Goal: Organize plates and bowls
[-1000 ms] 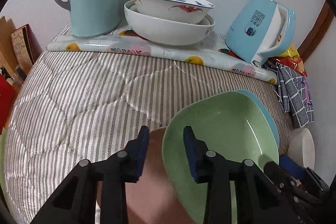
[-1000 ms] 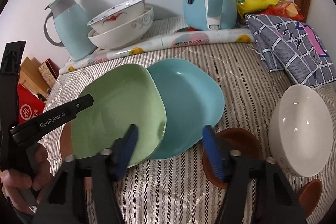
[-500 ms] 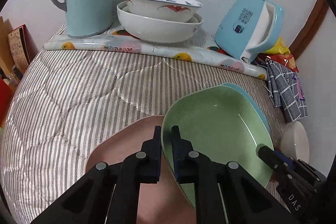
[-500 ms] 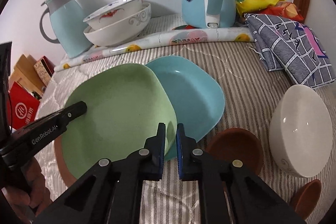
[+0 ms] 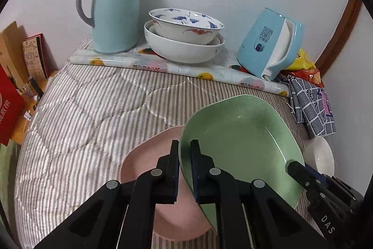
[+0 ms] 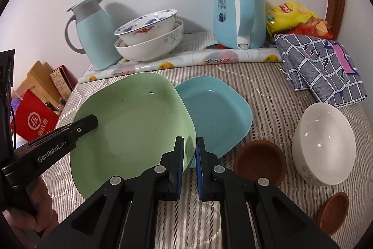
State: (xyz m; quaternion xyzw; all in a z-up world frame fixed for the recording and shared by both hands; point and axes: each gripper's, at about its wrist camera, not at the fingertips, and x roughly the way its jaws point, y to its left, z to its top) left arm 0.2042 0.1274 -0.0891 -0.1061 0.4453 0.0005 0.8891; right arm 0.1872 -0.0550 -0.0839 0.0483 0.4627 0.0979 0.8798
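A green plate point(image 5: 237, 144) point(image 6: 135, 127) is held up off the striped bedcover, tilted, by both grippers. My left gripper point(image 5: 184, 155) is shut on its left rim, and one finger point(image 6: 86, 125) lies over the plate's inside. My right gripper point(image 6: 189, 148) is shut on the near right rim. A pink plate point(image 5: 149, 160) lies under the green plate's left side. A blue plate point(image 6: 216, 113) lies flat beside its right edge. A white bowl point(image 6: 324, 144) and a brown bowl point(image 6: 258, 160) stand to the right.
Two stacked patterned bowls point(image 6: 149, 39) stand at the back between a blue thermos jug point(image 6: 93, 34) and a blue kettle point(image 6: 237, 8). A checked cloth point(image 6: 321, 71) and snack bags point(image 6: 291, 15) fill the back right. A small brown dish point(image 6: 333, 211) is near right.
Both grippers have shut on the green plate's rim, left and right. The plate has since come up a little off the pink and blue plates.
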